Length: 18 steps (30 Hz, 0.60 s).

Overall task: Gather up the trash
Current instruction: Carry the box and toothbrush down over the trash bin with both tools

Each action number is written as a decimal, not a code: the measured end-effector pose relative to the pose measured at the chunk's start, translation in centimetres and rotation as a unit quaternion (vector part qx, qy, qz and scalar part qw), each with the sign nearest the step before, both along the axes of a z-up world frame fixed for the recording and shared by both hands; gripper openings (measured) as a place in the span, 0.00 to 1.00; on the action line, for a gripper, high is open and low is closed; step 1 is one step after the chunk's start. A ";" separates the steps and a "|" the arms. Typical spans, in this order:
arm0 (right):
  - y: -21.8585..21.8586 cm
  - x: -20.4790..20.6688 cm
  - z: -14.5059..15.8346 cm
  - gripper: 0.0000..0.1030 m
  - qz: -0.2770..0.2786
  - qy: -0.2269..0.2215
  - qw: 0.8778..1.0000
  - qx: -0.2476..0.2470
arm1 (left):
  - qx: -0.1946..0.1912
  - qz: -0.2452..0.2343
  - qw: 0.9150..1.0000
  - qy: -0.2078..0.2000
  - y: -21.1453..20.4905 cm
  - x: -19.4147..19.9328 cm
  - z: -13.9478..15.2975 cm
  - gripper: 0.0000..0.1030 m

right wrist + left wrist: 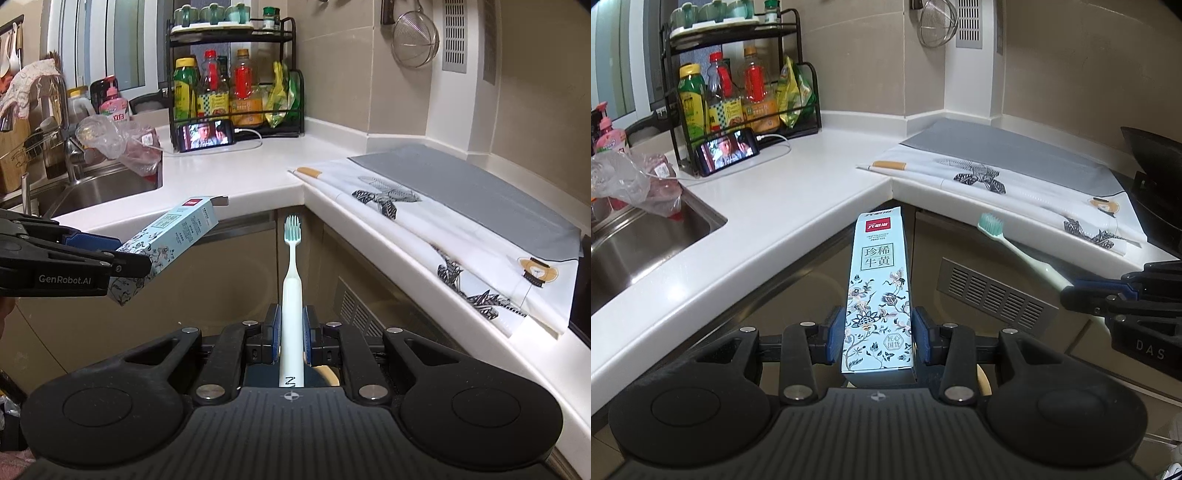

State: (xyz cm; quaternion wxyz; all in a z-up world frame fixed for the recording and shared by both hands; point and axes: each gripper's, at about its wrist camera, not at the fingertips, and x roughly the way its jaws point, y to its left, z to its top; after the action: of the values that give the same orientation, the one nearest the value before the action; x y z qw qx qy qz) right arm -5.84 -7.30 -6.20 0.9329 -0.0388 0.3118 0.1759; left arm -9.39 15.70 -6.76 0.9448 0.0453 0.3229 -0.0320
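The left hand-held gripper (879, 332) was clenched on a toothpaste box (877, 295), its blue pads pressing the long sides near the box's lower end. The box was a long, narrow carton in pale blue, printed with dark flowers, birds and curling stems, with a red label near the far end and a panel of large Chinese characters below it. From the right wrist view the far end flap (221, 200) stood open. The box was held in the air in front of the cabinet doors, below the inner corner of the white worktop (798, 199), pointing towards that corner.

The right hand-held gripper (291, 332) was clenched on a toothbrush (291, 295), gripping the lower handle. The brush had a pale mint handle, a green bristle head at the far end and a dark mark near its base. It too hung in the air before the cabinets, just right of the box.

Counted: one box, one toothbrush, two grippers. On the worktop lay one cigarette (889, 165) at the edge of a printed white cloth (997, 184), well apart from both held things. One phone (727, 152) leaned against one black rack (738, 74) holding four bottles, and one crumpled plastic bag (635, 181) sat at the edge of one steel sink (646, 236).
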 end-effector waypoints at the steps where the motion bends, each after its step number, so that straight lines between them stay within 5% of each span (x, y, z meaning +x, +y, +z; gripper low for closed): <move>1: 0.1 0.0 -0.2 0.13 0.002 0.003 1.000 -0.001 | 0.000 -0.001 1.000 0.002 0.0 0.0 -0.1 0.42; 18: 1.2 -0.3 -2.7 0.13 0.013 0.040 0.999 -0.008 | 0.003 -0.006 0.999 0.045 -0.6 -0.1 -3.4 0.42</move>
State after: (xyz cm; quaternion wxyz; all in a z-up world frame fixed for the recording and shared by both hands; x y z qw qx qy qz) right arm -6.19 -6.10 -8.92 0.9171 -0.0431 0.3496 0.1865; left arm -9.48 15.15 -10.15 0.9291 0.0483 0.3647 -0.0385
